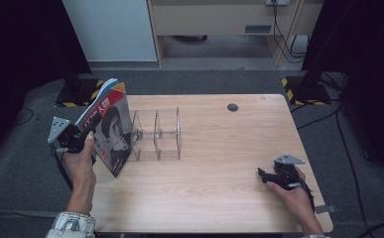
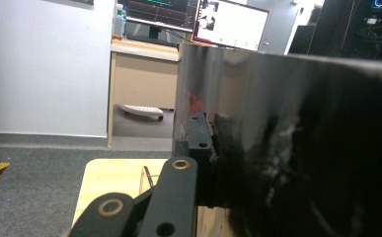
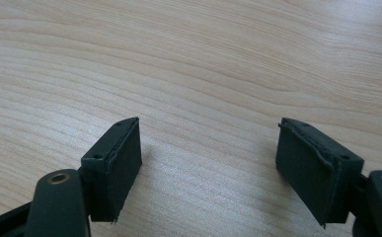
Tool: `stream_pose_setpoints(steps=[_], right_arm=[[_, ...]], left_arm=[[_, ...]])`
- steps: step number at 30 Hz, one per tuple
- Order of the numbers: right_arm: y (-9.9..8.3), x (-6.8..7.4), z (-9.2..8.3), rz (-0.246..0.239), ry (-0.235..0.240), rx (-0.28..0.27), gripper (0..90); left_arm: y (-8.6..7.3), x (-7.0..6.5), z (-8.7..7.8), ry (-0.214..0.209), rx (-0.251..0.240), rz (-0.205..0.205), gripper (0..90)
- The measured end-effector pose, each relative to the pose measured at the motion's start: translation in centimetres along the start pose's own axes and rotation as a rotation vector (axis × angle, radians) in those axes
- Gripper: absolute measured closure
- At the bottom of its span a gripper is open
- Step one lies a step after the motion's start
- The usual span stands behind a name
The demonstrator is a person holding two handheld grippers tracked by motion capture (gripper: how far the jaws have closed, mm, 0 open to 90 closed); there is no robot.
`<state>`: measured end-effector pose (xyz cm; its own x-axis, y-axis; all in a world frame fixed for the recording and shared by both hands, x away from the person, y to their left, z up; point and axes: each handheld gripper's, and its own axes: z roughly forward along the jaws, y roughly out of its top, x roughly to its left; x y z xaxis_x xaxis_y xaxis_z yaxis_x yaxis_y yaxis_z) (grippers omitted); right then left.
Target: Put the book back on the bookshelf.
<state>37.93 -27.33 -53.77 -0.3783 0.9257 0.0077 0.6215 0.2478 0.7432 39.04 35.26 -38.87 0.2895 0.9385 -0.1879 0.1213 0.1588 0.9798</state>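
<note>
While the person's left hand [image 1: 80,161] holds its claw [image 1: 91,124] up at the left edge of the desk [image 1: 219,148], we record that this left claw is clenched on a book [image 1: 111,131], gripping it along the side nearest the person. We see the book lifted off the desk and tilted, its cover with a portrait and red lettering turned toward the middle of the desk, its lower corner just above the wood. We note that it stands just beside the left end of a clear acrylic rack [image 1: 156,135], which rests on the desk with several upright dividers; whether book and rack touch we cannot tell. From the left gripper view we confirm the grip: the dark glossy cover [image 2: 277,148] lies flat against the near black finger [image 2: 198,138], and red print shows on it close to the jaw. We find the right hand [image 1: 293,196] resting on the desk near its right front corner, well apart from both book and rack. We record the right claw [image 1: 265,176] as released, pointing toward the left across the desk. From the right gripper view we see its two pads [image 3: 114,163] standing wide apart just over bare wood grain [image 3: 203,74], with nothing between them.
</note>
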Motion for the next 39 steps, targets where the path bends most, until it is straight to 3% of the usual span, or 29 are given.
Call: stream_pose_setpoints(steps=[28,33,39], right_arm=[[-0.01,0.02,-0.02,-0.003,0.004,0.000,25.7],[-0.01,0.02,-0.02,-0.003,0.004,0.001,25.7],[0.00,0.03,-0.02,-0.002,0.004,0.001,25.7]], left_arm=[[-0.43,0.18,-0.05,0.003,0.016,-0.017,76.9],[-0.48,0.25,-0.14,0.017,0.014,-0.016,71.5],[-0.53,0.33,-0.29,0.029,0.009,-0.018,58.9]])
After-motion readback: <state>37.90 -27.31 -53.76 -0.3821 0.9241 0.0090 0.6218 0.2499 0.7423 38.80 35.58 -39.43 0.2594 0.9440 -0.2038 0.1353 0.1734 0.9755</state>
